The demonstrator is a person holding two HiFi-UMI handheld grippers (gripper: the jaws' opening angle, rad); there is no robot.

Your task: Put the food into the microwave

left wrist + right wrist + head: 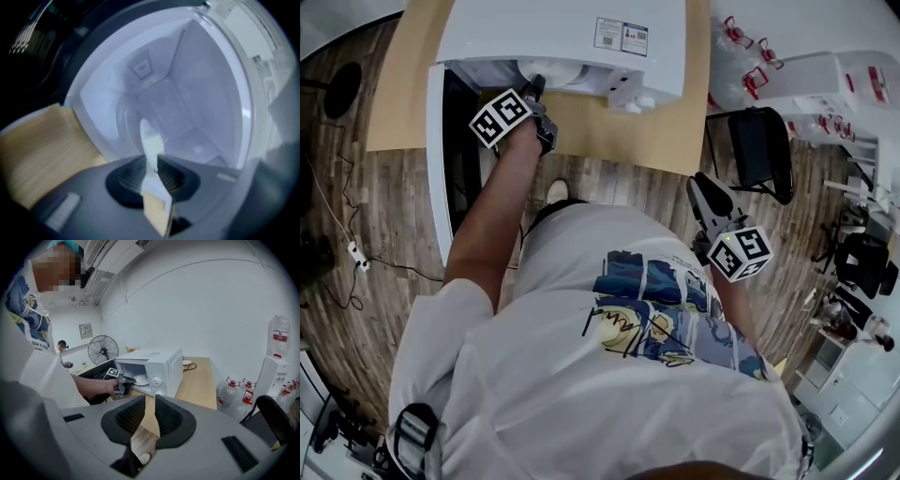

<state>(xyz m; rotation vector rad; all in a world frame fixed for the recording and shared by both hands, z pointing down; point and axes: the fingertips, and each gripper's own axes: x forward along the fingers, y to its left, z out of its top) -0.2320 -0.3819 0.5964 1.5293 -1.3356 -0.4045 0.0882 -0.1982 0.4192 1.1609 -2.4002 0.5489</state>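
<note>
While the white microwave (562,37) stands with its door (434,159) swung toward the frame's left, your left gripper (534,89) is pinching the rim of a white plate (140,379) inside the cavity. Hold it level and clear of the walls. Your right gripper (703,186), at lower right, hangs narrowly parted and empty. Blur hides whatever food the plate carries.

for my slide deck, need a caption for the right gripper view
Left gripper holds a white round plate inside the open white microwave on the wooden table.
</note>
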